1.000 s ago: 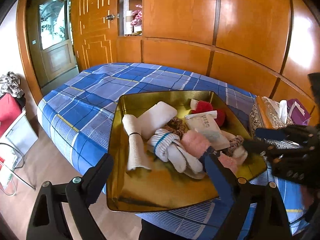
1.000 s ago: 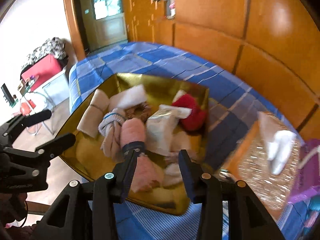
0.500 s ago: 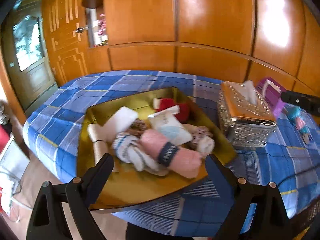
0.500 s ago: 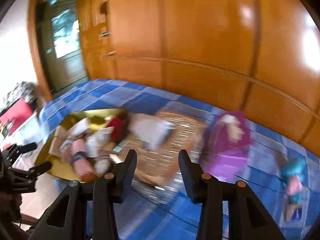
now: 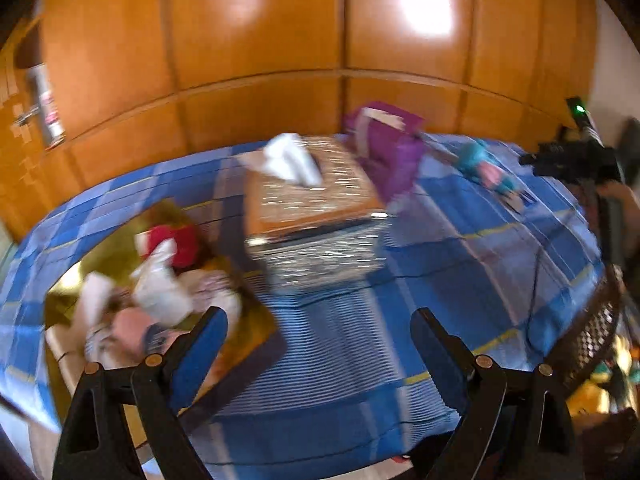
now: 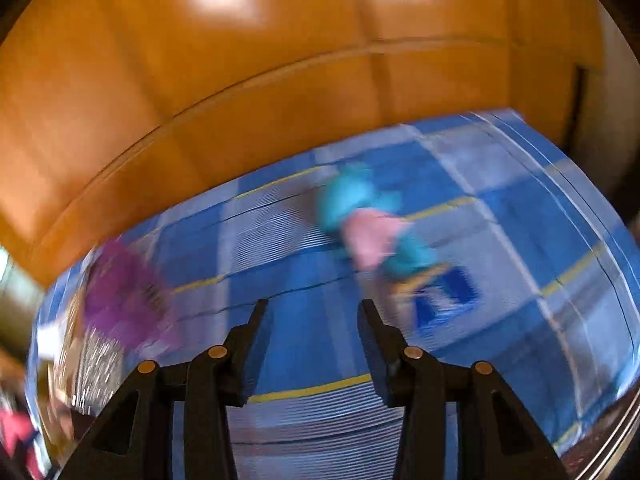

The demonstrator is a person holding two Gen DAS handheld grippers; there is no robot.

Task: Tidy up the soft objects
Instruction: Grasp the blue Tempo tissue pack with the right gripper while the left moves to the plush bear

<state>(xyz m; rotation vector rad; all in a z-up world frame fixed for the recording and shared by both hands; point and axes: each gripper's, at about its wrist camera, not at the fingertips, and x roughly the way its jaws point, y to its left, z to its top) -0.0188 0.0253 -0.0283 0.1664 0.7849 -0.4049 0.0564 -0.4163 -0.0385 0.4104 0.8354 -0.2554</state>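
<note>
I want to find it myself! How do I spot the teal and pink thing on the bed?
Start at the blue checked bed. Past the shiny tissue box and purple bag, the soft bundle lies alone on the cover. Only it is teal with a pink middle.

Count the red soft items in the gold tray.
1. A red soft item sits at the far side of the gold tray, behind the white and pink pieces. The picture is blurred and the pile overlaps, so others may be hidden underneath.

Both wrist views look steeply down over the blue checked bedspread, sharing the purple bag.
</note>
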